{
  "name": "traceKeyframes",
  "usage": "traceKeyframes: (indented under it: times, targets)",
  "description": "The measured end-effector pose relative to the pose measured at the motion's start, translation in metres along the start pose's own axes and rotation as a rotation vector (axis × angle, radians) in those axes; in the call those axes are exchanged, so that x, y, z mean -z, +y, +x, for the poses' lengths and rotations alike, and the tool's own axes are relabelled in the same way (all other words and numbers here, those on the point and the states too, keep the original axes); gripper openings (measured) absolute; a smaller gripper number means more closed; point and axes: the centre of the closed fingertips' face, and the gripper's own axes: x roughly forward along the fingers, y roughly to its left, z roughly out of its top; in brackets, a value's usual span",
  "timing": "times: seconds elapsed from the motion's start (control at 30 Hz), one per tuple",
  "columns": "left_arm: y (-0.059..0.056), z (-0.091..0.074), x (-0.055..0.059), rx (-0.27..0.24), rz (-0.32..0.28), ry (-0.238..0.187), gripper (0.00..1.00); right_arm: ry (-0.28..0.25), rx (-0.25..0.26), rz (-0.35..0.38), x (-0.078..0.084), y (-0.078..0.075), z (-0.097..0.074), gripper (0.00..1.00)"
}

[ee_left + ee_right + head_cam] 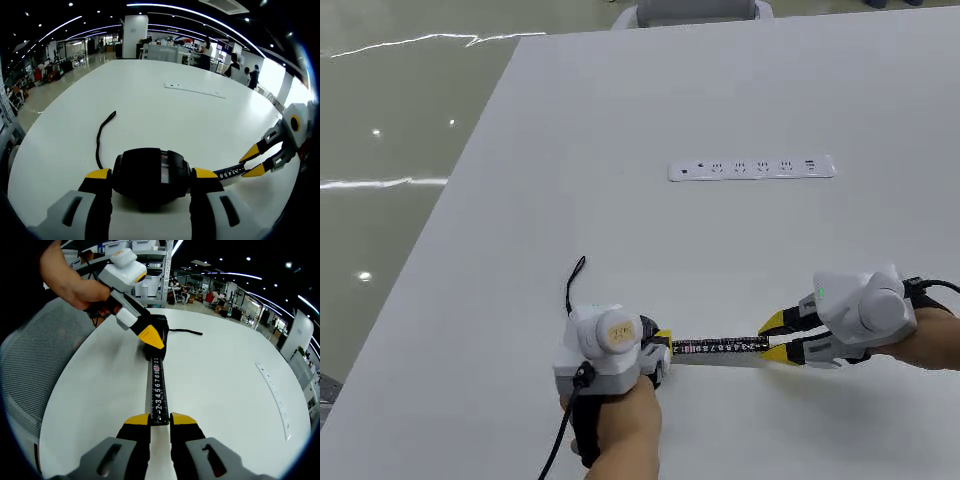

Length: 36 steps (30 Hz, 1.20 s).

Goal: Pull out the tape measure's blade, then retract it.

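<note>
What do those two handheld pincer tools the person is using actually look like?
Both are chunky white-and-grey plastic handhelds. The left gripper and the right gripper each end in two grey jaws capped with pointed yellow tips. A thin black cable trails from the left one, and a small green light glows on the right one's casing.

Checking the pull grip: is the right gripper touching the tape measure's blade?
Touching. The right gripper view shows the right gripper with its yellow tips clamped on the end of the blade, with no gap between them.
</note>
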Motion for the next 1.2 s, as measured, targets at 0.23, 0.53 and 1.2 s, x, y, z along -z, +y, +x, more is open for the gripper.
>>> traceKeyframes:
  times: [0.23, 0.53, 1.2]
  targets:
    - [0.000, 0.000, 0.000, 0.006, -0.003, 0.001, 0.60, -0.002, -0.003, -0.003, -0.001, -0.001, 0.003, 0.14]
    - [0.001, 0.001, 0.001, 0.010, 0.000, 0.005, 0.60, -0.007, -0.007, -0.012, -0.005, -0.001, 0.008, 0.14]
    - [0.004, 0.001, 0.001, 0.016, -0.012, 0.006, 0.60, -0.014, -0.017, -0.020, -0.014, 0.001, 0.020, 0.14]
